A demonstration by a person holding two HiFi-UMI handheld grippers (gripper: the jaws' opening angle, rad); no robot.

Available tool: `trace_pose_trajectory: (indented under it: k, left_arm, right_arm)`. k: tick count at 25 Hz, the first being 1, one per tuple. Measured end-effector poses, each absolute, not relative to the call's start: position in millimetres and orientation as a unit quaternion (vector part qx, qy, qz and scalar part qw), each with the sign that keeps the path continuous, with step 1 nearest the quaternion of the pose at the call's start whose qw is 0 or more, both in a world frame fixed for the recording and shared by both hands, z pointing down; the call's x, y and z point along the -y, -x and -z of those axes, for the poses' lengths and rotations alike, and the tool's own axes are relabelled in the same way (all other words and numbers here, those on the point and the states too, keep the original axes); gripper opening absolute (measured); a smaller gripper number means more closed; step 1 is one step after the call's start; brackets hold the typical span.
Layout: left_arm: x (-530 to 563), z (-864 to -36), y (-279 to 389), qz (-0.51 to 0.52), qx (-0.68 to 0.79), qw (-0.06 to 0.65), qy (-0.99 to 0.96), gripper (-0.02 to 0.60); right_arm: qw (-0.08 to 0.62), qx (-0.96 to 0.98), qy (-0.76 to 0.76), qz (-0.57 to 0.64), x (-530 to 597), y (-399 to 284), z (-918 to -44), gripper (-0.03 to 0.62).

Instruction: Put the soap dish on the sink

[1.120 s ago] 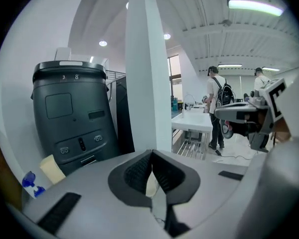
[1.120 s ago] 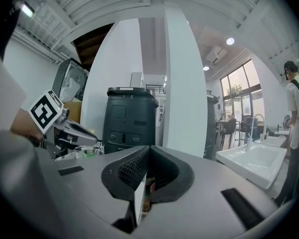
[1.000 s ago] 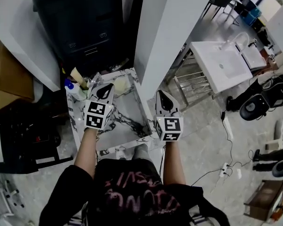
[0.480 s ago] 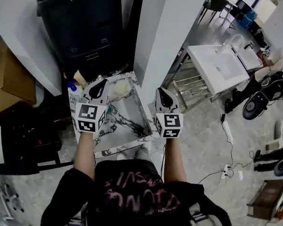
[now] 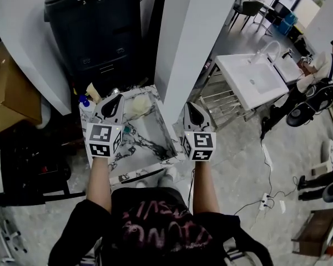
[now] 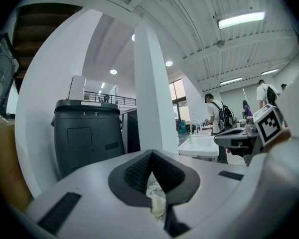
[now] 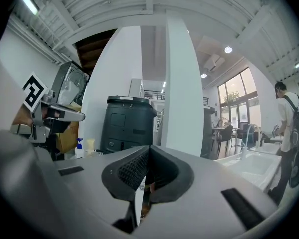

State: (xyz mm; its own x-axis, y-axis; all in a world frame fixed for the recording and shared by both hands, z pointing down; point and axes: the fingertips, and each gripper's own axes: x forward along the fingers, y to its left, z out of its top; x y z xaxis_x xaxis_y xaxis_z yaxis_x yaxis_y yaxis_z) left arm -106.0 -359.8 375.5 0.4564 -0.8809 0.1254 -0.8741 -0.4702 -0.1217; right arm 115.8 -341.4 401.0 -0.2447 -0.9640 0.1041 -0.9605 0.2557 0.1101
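Sink (image 5: 254,81) white and well off to my right, my left gripper (image 5: 112,100) over the marbled table (image 5: 150,138), jaws clenched on nothing, right gripper (image 5: 193,111) beside its edge, clenched, empty too

Our left gripper (image 5: 114,100) hangs over a white, black-veined marble-patterned tabletop (image 5: 147,143), our right gripper (image 5: 192,108) at its three o'clock edge. A tall black plastic bin (image 5: 97,26) stands at twelve o'clock, a white rectangular sink (image 5: 252,81) on a metal frame at two o'clock.
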Motion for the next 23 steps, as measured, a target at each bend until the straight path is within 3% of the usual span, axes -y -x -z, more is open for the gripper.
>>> trace_pose_trajectory:
  k: [23]
  left_arm:
    - [334, -369, 121, 0.085, -0.504, 0.034, 0.859, 0.015]
  right_arm:
    - [0.082, 0.775, -0.626, 0.025, 311, -109, -392, 0.012]
